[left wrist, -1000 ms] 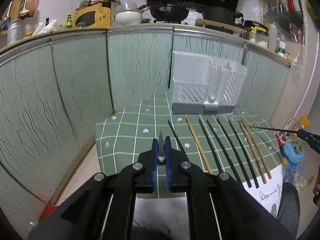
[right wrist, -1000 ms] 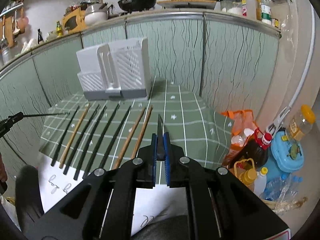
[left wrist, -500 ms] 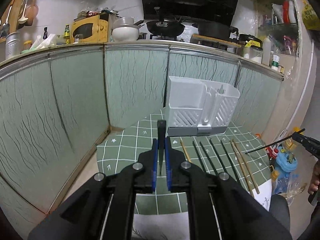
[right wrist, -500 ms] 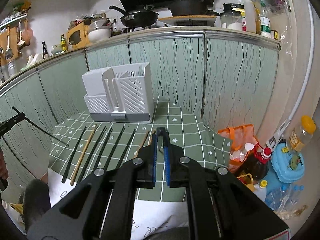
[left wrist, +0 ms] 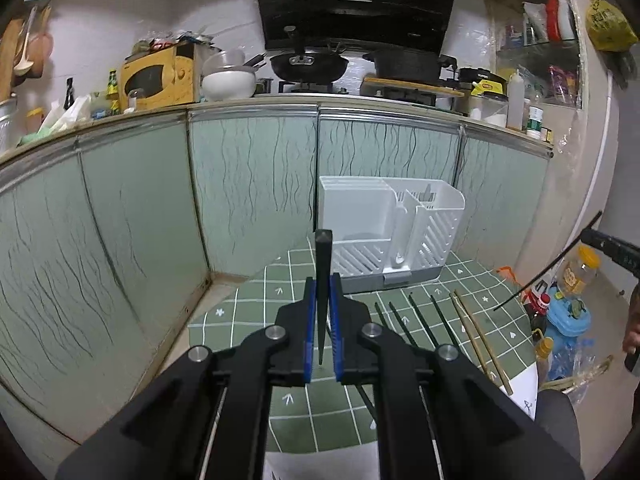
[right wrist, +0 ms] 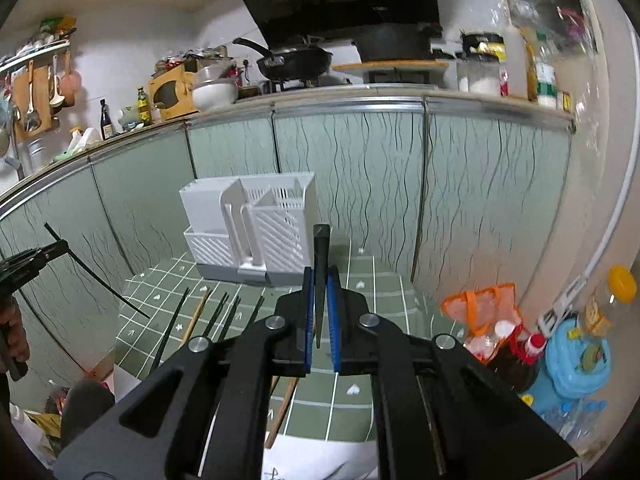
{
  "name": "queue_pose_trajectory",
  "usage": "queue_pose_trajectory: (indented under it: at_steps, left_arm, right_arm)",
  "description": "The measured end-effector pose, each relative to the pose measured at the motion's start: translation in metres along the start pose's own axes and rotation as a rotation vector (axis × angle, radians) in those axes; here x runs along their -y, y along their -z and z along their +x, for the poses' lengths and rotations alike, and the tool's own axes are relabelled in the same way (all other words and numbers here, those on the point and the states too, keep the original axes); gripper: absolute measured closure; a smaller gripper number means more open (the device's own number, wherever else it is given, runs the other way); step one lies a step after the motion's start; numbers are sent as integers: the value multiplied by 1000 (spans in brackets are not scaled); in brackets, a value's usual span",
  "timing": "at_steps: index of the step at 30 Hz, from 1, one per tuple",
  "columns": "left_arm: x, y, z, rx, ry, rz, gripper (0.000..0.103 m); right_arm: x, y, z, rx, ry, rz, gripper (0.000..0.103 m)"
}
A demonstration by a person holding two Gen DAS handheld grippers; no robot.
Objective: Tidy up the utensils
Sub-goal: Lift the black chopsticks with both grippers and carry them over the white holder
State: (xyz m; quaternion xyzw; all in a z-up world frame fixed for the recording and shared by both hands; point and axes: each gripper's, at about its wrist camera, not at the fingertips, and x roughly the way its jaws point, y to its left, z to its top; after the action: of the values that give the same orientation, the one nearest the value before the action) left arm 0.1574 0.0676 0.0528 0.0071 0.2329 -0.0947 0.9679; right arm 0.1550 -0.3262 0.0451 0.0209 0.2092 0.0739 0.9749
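both jaws grip black chopsticks (left wrist: pixel 322 264) (right wrist: pixel 320 258); white rack (left wrist: pixel 390 232) ahead, unobstructed.

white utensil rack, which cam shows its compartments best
The right wrist view. There the white utensil rack shows its open top: a plain section on the left and slotted bins on the right, split by dividers. The left wrist view shows the rack too, but the black chopstick held in the left gripper overlaps its left edge.
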Motion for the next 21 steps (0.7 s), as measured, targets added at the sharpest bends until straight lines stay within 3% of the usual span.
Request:
queue_pose_trajectory:
  at_steps: [3,16,21]
  left_arm:
    - [1,-13,4,6,13,11,95]
    - [29,-75,51,-38,202,17,95]
    - [47,-95,64,-30,225,54,95]
  right_arm:
    - [0,-12,3,-1,-17,-1,97]
    - [-11,-66,38,-64,-143,-37,97]
    - [-13,-83,46,-79,-168,-51,97]
